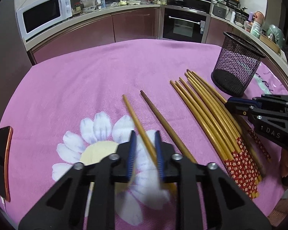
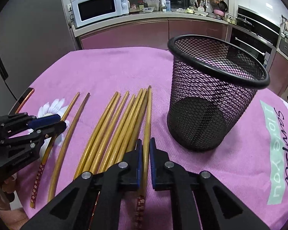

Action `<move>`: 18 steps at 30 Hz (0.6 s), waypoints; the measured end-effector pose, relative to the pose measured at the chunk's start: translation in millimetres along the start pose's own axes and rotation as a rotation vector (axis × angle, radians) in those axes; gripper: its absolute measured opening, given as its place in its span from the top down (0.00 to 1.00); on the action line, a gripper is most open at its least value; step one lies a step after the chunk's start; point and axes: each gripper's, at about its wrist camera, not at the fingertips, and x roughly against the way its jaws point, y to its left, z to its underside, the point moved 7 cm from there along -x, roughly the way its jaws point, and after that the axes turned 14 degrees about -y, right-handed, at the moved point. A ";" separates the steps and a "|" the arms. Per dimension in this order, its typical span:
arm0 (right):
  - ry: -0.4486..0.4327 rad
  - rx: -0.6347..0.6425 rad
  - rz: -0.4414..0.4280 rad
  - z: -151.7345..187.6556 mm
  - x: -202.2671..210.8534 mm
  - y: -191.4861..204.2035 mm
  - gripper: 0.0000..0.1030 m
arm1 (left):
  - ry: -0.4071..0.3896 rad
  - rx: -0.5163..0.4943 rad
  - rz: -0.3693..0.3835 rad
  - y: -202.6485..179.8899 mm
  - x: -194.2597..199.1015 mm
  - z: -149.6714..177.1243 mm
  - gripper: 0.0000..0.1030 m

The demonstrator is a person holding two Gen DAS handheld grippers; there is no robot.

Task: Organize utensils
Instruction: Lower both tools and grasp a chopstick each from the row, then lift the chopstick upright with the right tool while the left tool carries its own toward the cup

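Several bamboo chopsticks with red patterned handles (image 1: pixel 211 118) lie side by side on the pink cloth; they also show in the right wrist view (image 2: pixel 113 126). A black mesh cup (image 2: pixel 211 99) stands upright to their right, also seen in the left wrist view (image 1: pixel 236 65). My left gripper (image 1: pixel 145 140) has its jaws partly apart around one chopstick (image 1: pixel 132 113) lying left of the group; a darker chopstick (image 1: pixel 159 117) lies beside it. My right gripper (image 2: pixel 146 147) is shut on the rightmost chopstick (image 2: pixel 148 118) of the group.
A phone (image 1: pixel 2 161) lies at the cloth's left edge. The pink cloth (image 2: pixel 230 163) has a daisy print and lettering. Kitchen counters, a microwave (image 1: pixel 46 14) and an oven (image 1: pixel 186 25) stand behind the table.
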 end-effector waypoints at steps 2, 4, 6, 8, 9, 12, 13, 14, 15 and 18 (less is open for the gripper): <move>-0.006 -0.022 -0.005 0.1 2.9 -4.1 0.95 | 0.000 0.019 0.002 1.8 -1.0 -2.0 0.88; -0.014 -0.033 -0.007 0.1 6.5 -6.8 0.95 | -0.001 0.032 0.000 3.3 -0.5 -2.4 0.90; -0.021 -0.042 -0.015 -1.5 9.6 -6.7 0.95 | -0.002 0.042 -0.001 4.3 0.8 -1.3 0.91; -0.038 -0.048 -0.034 -4.0 16.5 -6.0 0.95 | -0.002 0.049 -0.003 4.7 2.6 0.5 0.92; -0.045 -0.048 -0.043 -5.4 20.1 -4.5 0.95 | -0.003 0.053 -0.003 5.0 3.0 -1.3 0.93; -0.071 -0.042 -0.080 -10.2 30.5 1.1 0.95 | -0.011 0.068 0.010 5.4 8.6 -2.4 0.93; -0.079 -0.039 -0.086 -11.9 33.6 2.2 0.95 | -0.015 0.072 0.015 6.3 10.8 -3.1 0.93; -0.090 -0.036 -0.091 -15.7 36.3 6.4 0.95 | -0.021 0.078 0.023 9.1 14.0 -2.0 0.93; -0.106 -0.035 -0.100 -18.9 41.7 7.2 0.95 | -0.026 0.084 0.032 9.1 17.2 -3.8 0.93; -0.145 -0.039 -0.125 -26.1 54.6 7.4 0.95 | -0.051 0.100 0.073 8.2 29.3 -14.3 0.93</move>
